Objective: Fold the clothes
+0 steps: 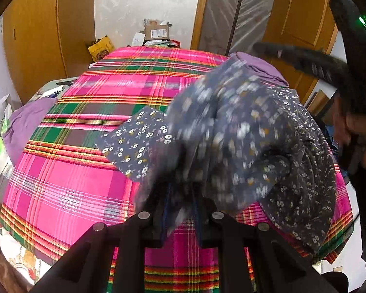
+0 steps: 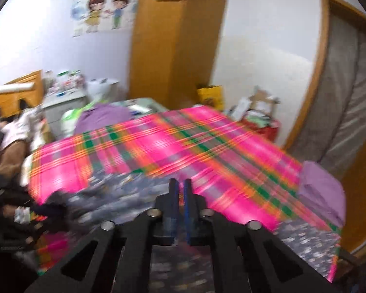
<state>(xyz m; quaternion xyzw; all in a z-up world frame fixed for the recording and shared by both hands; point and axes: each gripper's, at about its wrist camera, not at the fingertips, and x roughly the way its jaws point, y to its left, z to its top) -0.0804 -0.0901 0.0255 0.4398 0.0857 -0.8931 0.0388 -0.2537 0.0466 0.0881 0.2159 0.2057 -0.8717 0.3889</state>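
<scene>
A dark blue floral garment [image 1: 244, 131] hangs bunched and partly lifted over the pink plaid bed sheet [image 1: 80, 171]. One flap of it lies flat on the sheet. My left gripper [image 1: 181, 195] is shut on a fold of this garment, and the cloth hides its fingertips. In the right wrist view, which is blurred, my right gripper [image 2: 180, 190] is shut with nothing seen between its blue pads. It hovers above the floral garment [image 2: 124, 190] and the sheet [image 2: 158, 141]. A person's hand [image 1: 353, 134] shows at the right edge of the left wrist view.
A folded purple garment [image 1: 261, 66] [image 2: 322, 190] lies at the bed's right side. A second purple cloth [image 1: 24, 122] [image 2: 102, 117] lies at the left edge. Boxes [image 1: 158, 31] stand past the far end. There are wooden wardrobes [image 1: 41, 36], a plastic-covered doorway [image 2: 349, 97] and a cluttered bedside table [image 2: 66, 95].
</scene>
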